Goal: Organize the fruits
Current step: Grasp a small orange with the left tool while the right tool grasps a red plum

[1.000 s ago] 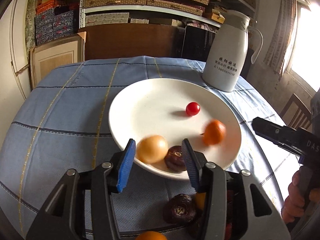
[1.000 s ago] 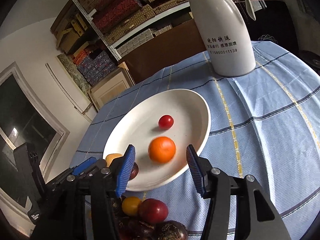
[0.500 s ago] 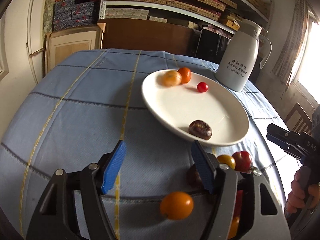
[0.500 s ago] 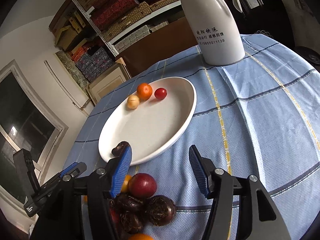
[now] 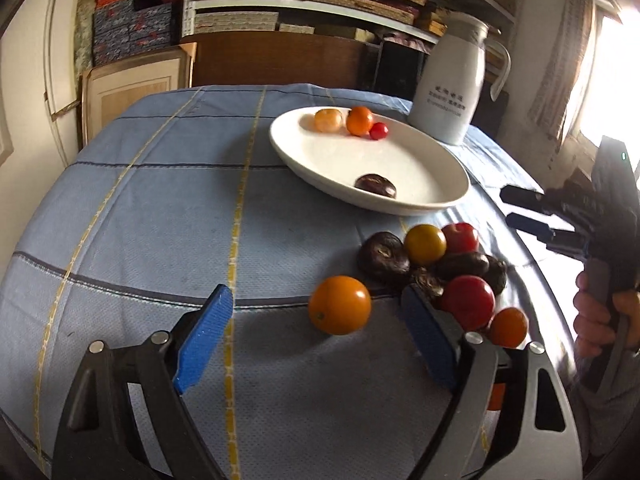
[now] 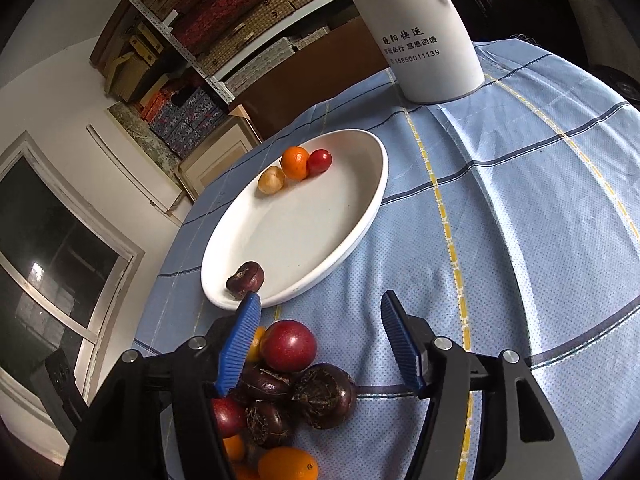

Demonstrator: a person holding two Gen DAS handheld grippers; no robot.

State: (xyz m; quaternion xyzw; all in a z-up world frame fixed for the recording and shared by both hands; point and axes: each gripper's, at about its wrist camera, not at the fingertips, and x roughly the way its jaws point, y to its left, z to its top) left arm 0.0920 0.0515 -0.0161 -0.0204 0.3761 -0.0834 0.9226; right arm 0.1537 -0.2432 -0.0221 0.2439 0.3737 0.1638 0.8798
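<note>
So the left gripper [image 5: 316, 330] has pulled back off the plate [image 5: 420, 202] since a second ago, and the yellowish fruit [image 5: 328, 120] it was holding back then now sits at the plate's far rim. Its jaws have just been opening and stand wide apart; an orange [image 5: 339, 305] lies on the tablecloth [image 5: 160, 220] between the blue pads, touching neither.

Right gripper [image 6: 320, 334] has just been opening too, jaws spread with nothing pinched. A red fruit [image 6: 288, 346] sits just inside its left pad, on top of the pile [image 6: 280, 396] of dark chestnut-looking things, red ones and oranges at about 7 o'clock from the plate.

On the plate: yellowish fruit, a small orange [image 6: 295, 163] and a cherry tomato [image 6: 319, 161] bunched together at the far edge, and one dark chestnut [image 6: 245, 281] alone at the near edge. White jug [image 6: 420, 36] stands beyond the plate at roughly 1 o'clock, off the rim. In the left view, a hand [image 5: 600, 320] grips the right gripper's handle at 3 o'clock.
</note>
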